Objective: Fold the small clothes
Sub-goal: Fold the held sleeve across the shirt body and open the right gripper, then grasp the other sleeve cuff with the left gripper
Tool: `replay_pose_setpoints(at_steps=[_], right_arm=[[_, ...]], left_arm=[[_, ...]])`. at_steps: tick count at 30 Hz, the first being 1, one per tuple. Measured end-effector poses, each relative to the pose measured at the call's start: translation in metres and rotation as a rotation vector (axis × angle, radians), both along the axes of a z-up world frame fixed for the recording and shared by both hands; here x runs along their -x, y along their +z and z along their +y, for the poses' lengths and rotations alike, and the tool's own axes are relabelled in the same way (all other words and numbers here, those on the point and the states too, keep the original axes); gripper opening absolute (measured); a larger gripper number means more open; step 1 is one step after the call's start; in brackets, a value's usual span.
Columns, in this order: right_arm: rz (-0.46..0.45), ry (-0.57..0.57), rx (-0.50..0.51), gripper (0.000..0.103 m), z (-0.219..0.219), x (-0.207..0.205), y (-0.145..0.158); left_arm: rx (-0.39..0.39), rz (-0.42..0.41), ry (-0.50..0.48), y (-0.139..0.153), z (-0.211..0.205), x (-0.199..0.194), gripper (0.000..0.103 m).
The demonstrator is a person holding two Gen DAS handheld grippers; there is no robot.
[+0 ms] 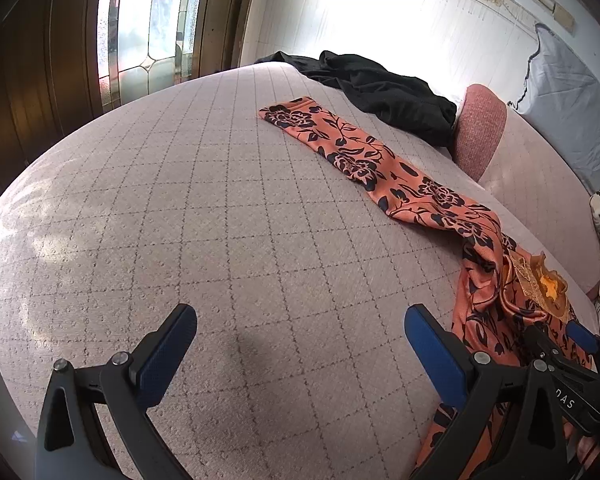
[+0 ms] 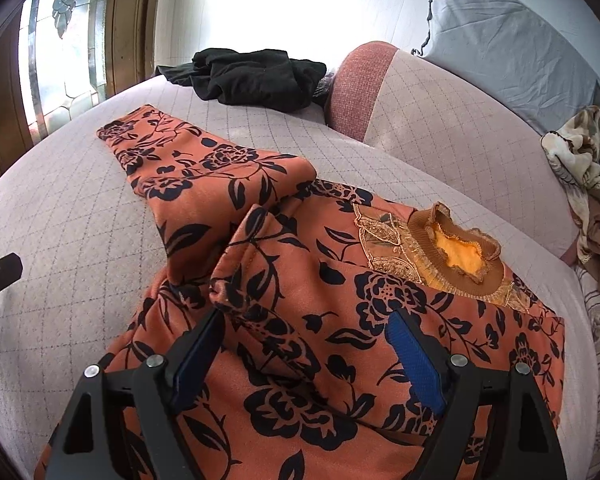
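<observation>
An orange top with black flowers [image 2: 300, 280] lies on the quilted pink bed cover [image 2: 80, 208]. Its brown collar [image 2: 456, 256] points to the right, one long sleeve [image 2: 172, 160] stretches away to the far left, and a fold of cloth is bunched in the middle. My right gripper [image 2: 304, 328] is open, its jaws over the body of the top. My left gripper [image 1: 300, 328] is open and empty over bare cover, left of the top [image 1: 500, 292]. The sleeve [image 1: 340, 144] and the right gripper [image 1: 560, 352] show in the left wrist view.
A black garment [image 1: 388, 88] is heaped at the bed's far edge. A pink bolster [image 2: 352, 92] and a grey pillow [image 2: 512, 48] lie at the right. A crumpled patterned cloth [image 2: 584, 168] sits at the far right. A stained-glass door [image 1: 148, 28] stands behind.
</observation>
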State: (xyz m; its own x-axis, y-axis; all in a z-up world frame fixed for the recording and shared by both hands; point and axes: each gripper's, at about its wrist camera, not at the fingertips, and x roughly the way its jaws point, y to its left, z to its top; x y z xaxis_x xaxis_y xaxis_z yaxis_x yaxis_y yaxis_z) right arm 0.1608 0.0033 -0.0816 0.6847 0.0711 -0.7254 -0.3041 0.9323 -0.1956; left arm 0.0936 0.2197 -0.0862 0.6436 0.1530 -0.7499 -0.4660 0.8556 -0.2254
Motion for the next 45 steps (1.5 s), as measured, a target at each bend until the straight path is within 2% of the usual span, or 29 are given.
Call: replay_pose_setpoints(at_steps=[16,39,45], right_arm=[[-0.068,0.009,0.128,0.086,0.025,0.018,0.021],[-0.134,0.027,0.165,0.086,0.047,0.042,0.049],[-0.109,0.040,0.108,0.086,0.039,0.044,0.048]], left_arm=[[0.021,-0.028,0.009,0.007,0.006,0.008,0.103],[0.039,-0.060,0.022,0.017,0.014,0.018,0.103],[0.052,-0.047,0.024,0.015,0.020,0.018,0.103]])
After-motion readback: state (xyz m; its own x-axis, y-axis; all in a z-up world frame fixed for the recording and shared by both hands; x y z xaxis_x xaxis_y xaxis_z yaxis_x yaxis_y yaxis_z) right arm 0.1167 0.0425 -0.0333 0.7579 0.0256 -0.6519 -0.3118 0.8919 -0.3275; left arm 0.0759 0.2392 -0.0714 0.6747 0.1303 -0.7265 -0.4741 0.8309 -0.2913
